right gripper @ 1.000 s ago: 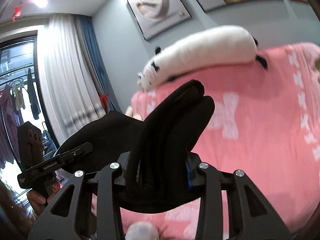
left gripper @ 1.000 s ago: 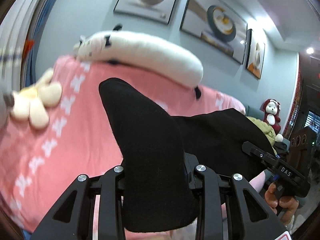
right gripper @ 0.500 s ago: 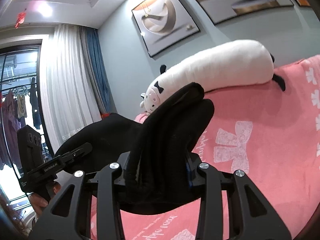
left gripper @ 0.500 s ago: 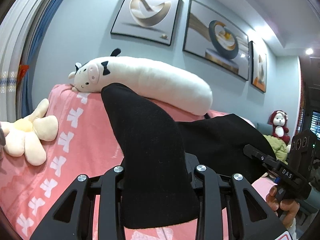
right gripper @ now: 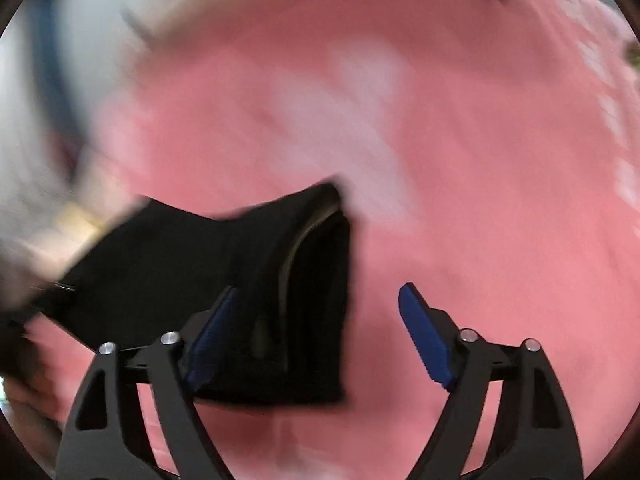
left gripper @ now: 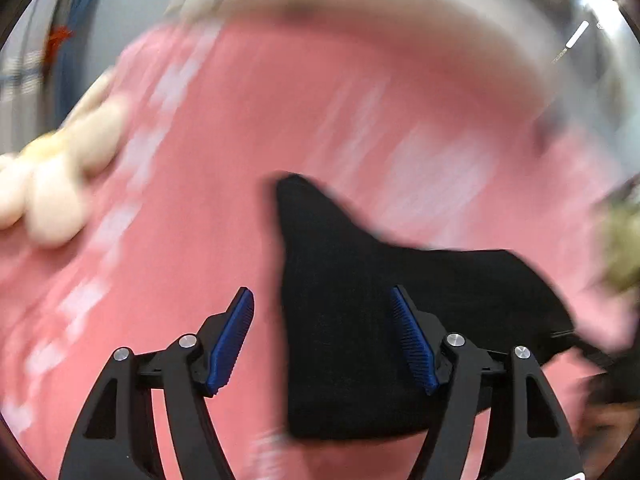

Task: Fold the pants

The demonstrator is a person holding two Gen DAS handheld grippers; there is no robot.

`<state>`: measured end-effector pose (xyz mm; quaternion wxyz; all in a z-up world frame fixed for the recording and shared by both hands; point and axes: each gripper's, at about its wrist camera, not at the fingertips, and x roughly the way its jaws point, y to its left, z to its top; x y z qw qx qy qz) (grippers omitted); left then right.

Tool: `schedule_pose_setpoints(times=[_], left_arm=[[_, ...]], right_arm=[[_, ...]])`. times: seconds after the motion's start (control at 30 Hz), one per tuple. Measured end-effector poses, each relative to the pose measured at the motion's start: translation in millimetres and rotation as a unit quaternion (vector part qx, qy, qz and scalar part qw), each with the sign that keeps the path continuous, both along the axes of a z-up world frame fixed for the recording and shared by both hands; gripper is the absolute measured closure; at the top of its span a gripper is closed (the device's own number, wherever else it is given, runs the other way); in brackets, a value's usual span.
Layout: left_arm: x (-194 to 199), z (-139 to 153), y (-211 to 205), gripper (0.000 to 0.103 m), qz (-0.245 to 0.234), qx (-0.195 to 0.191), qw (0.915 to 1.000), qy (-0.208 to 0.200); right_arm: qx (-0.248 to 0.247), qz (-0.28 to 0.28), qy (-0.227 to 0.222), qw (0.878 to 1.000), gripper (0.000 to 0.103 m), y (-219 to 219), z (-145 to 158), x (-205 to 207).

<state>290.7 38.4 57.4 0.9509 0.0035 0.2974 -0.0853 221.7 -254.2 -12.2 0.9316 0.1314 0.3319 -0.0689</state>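
The black pants lie over the pink bedspread, one corner between and just past my left gripper's jaws. My left gripper is open, its blue pads apart; the cloth lies against the right pad. In the right wrist view the pants show a folded edge with layers, against the left blue pad. My right gripper is open and holds nothing. Both views are blurred by motion.
A cream flower-shaped plush lies at the left of the bed. A long white plush pillow runs along the bed's far edge. A yellow-green plush sits at the right. Curtains hang at the left.
Both grippers have opened and let go of the pants. Both have tipped down toward the bed, and the pants have dropped onto the bedspread.
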Motion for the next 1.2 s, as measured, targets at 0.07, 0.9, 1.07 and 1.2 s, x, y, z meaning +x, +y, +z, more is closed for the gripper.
schedule_pose_setpoints(times=[0.07, 0.9, 1.07, 1.2], left_arm=[[18, -55, 11, 0.059, 0.037, 0.046, 0.9944, 0.088], [99, -100, -54, 0.056, 0.033, 0.062, 0.9853, 0.156], [88, -97, -49, 0.056, 0.031, 0.046, 0.9854, 0.161], [78, -94, -45, 0.055, 0.032, 0.043, 0.9854, 0.162]], right_arm=[[0.052, 0.020, 0.000, 0.998, 0.066, -9, -17, -13], [-0.002, 0.059, 0.027, 0.998, 0.088, 4, -44, 119], [0.045, 0.073, 0.003, 0.996, 0.085, 3, -34, 33], [0.033, 0.069, 0.032, 0.997, 0.089, 4, -52, 11]])
